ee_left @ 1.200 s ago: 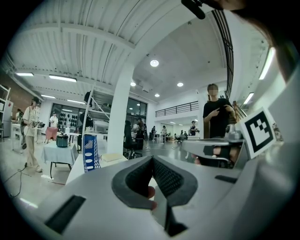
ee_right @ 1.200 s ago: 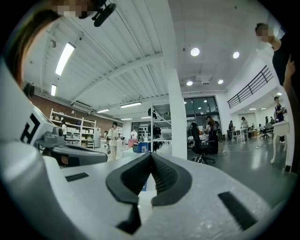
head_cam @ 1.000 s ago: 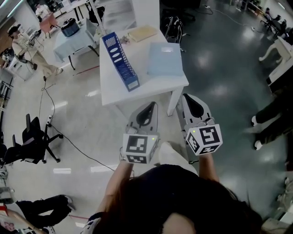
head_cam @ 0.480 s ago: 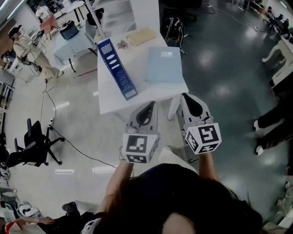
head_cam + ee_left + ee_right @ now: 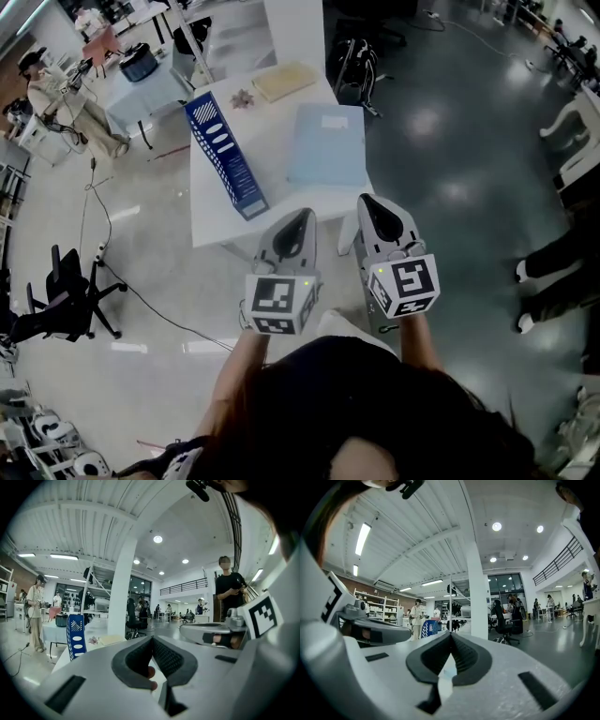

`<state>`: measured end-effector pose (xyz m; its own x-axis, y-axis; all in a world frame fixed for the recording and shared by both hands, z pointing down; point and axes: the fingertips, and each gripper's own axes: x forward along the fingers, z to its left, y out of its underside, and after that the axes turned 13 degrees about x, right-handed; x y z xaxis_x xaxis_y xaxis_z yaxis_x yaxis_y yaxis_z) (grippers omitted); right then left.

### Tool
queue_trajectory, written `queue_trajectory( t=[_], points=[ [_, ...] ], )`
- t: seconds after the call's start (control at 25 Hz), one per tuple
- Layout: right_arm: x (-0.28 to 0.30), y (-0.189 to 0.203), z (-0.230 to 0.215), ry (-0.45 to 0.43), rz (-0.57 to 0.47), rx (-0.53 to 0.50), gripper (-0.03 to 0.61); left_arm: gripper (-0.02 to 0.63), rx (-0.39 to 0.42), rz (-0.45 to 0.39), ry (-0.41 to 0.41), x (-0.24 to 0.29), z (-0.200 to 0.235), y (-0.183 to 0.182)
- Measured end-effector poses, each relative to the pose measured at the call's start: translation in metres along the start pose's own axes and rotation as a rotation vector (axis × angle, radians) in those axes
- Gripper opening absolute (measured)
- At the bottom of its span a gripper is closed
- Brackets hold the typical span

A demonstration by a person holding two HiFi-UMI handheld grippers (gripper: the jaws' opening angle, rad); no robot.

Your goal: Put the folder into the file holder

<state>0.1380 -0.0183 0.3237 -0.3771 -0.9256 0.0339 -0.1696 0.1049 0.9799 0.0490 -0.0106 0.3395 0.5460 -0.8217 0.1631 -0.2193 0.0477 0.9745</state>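
Observation:
A light blue folder (image 5: 326, 145) lies flat on the right half of a white table (image 5: 211, 211). On the table's left half a blue file holder (image 5: 225, 155) with oval cut-outs stands upright; it also shows as the blue holder (image 5: 75, 637) and, small and far off, the holder (image 5: 427, 628). My left gripper (image 5: 298, 217) and right gripper (image 5: 373, 204) hover side by side just short of the table's near edge. Both are shut with nothing between their pads. The left gripper (image 5: 151, 639) and the right gripper (image 5: 451, 637) show their tips meeting.
A tan folder (image 5: 286, 82) and a small object (image 5: 242, 97) lie at the table's far end. A black office chair (image 5: 66, 291) and a floor cable are at the left. A person (image 5: 52, 89) stands by another table (image 5: 141, 84) at the far left, and someone's legs (image 5: 553, 253) are at the right.
The table with folder and holder has shifted nearer and slightly left in the head view. Both grippers keep their place side by side, still shut.

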Motion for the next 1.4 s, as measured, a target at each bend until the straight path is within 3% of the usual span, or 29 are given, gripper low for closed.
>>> queue_trajectory(
  t=[0.48, 0.6, 0.88, 1.08, 1.4],
  points=[
    [0.027, 0.003, -0.033, 0.023, -0.019, 0.008, 0.000, 0.006, 0.044, -0.019, -0.031, 0.033, 0.010, -0.002],
    [0.035, 0.005, -0.039, 0.039, -0.020, 0.009, 0.000, 0.006, 0.026, 0.011, -0.014, 0.041, 0.013, 0.000],
    [0.060, 0.002, -0.053, 0.080, -0.021, 0.003, 0.000, 0.006, 0.044, -0.030, -0.013, 0.064, 0.035, 0.000],
    [0.078, 0.005, -0.059, 0.107, -0.009, -0.006, 0.000, 0.006, 0.017, 0.008, 0.033, 0.080, 0.042, 0.006],
    [0.102, 0.006, -0.079, 0.162, -0.003, 0.038, 0.000, 0.006, 0.012, -0.021, 0.052, 0.106, 0.061, 0.005]
  ],
)
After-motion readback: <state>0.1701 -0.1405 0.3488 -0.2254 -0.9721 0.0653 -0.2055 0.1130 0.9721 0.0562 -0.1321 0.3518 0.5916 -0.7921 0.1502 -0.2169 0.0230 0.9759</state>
